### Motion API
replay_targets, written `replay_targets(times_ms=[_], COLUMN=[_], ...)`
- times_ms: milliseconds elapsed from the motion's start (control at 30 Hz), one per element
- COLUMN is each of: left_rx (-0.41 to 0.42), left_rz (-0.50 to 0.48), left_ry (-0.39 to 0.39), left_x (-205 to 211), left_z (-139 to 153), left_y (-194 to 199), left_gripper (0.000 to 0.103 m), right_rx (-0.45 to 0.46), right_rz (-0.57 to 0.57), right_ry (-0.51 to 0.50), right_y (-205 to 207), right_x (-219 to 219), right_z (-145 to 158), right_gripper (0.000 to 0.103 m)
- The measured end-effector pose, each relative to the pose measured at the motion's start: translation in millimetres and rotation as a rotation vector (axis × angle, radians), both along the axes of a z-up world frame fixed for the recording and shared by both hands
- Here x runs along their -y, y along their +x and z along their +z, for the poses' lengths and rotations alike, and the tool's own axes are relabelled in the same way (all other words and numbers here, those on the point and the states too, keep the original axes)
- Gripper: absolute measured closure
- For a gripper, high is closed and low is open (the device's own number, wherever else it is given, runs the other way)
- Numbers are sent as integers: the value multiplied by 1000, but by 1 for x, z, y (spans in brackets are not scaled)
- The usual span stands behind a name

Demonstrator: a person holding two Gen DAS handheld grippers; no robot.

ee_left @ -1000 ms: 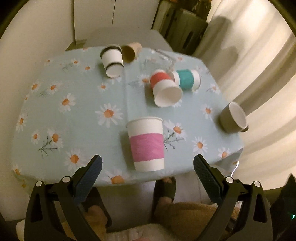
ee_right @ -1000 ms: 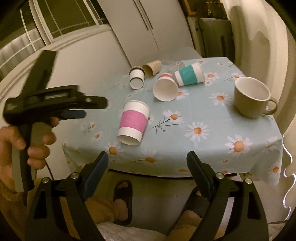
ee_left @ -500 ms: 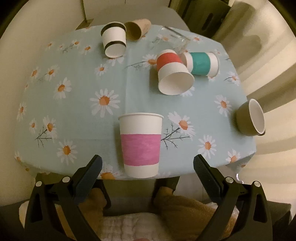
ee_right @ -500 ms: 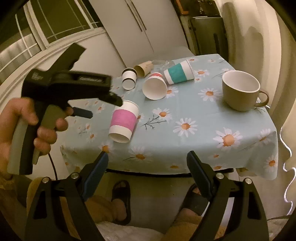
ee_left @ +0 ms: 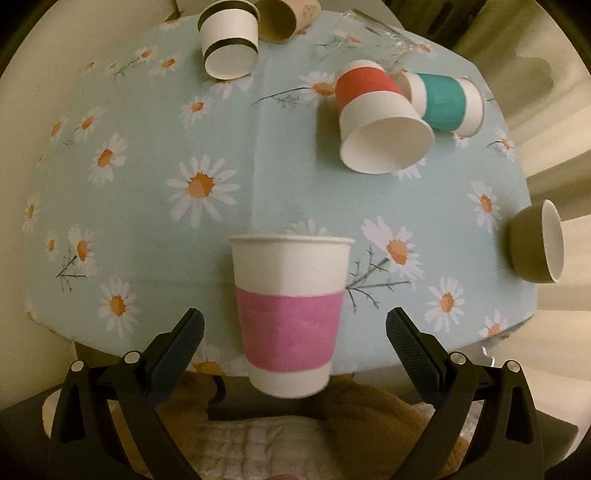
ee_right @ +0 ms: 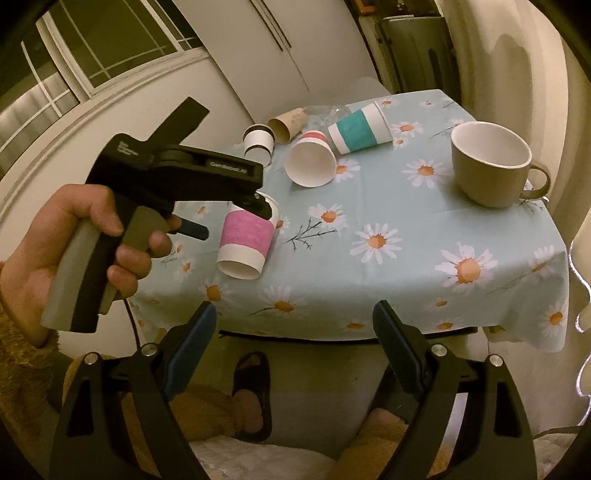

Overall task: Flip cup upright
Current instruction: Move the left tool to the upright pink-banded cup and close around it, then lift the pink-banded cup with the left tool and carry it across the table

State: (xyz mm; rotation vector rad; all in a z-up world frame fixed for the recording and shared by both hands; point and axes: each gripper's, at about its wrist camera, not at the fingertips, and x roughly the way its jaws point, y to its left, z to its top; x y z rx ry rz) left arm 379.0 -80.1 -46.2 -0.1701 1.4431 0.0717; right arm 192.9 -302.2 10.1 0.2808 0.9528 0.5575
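A white paper cup with a pink band (ee_left: 288, 317) (ee_right: 245, 240) stands near the front edge of the daisy tablecloth (ee_left: 147, 206), its narrow end toward me. My left gripper (ee_left: 293, 328) is open, a finger on each side of the cup, not touching it. It shows from the side in the right wrist view (ee_right: 258, 206), held in a hand above the cup. My right gripper (ee_right: 295, 332) is open and empty, below the table's front edge. A red-banded cup (ee_left: 376, 118), a teal-banded cup (ee_left: 443, 98) and a black-banded cup (ee_left: 229, 46) lie on their sides.
A brown paper cup (ee_left: 280, 16) and a clear glass (ee_left: 369, 35) lie at the back. A beige mug (ee_right: 491, 166) stands upright at the right edge. The table's front edge (ee_right: 332, 325) drops to my legs and a slipper (ee_right: 251, 373). Curtains hang on the right.
My left gripper has moved forward and down toward the pink-banded cup, which now sits between its fingers. The right gripper has shifted slightly; the cups have not moved.
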Motion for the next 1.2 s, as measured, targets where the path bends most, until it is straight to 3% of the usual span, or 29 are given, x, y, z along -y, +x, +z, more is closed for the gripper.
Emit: replay_targets(times_ms=[267,300,333,667,1200], left_rx=[-3,-11,-19,-23,48], left_rz=[-33,-39,-40,-31,-58], left_ry=[42,56,61,44,16], left_x=[1,1,2,-3,-6], left_z=[-8,-10,-12,-22,-9], left_y=[12,13,13,20,-3], left_gripper=[10,20,24,38,39], right_rx=[-33,-36,-38,-59,-66], right_rz=[12,11,10,21,11], right_ry=[-1,-1,-2,-17,-16], right_y=[7,7,8,9,11], right_x=[-3,-3,-3,-6,-4], right_z=[-6,-6,-6,-10,-13], right_gripper=[17,17,17,17,17])
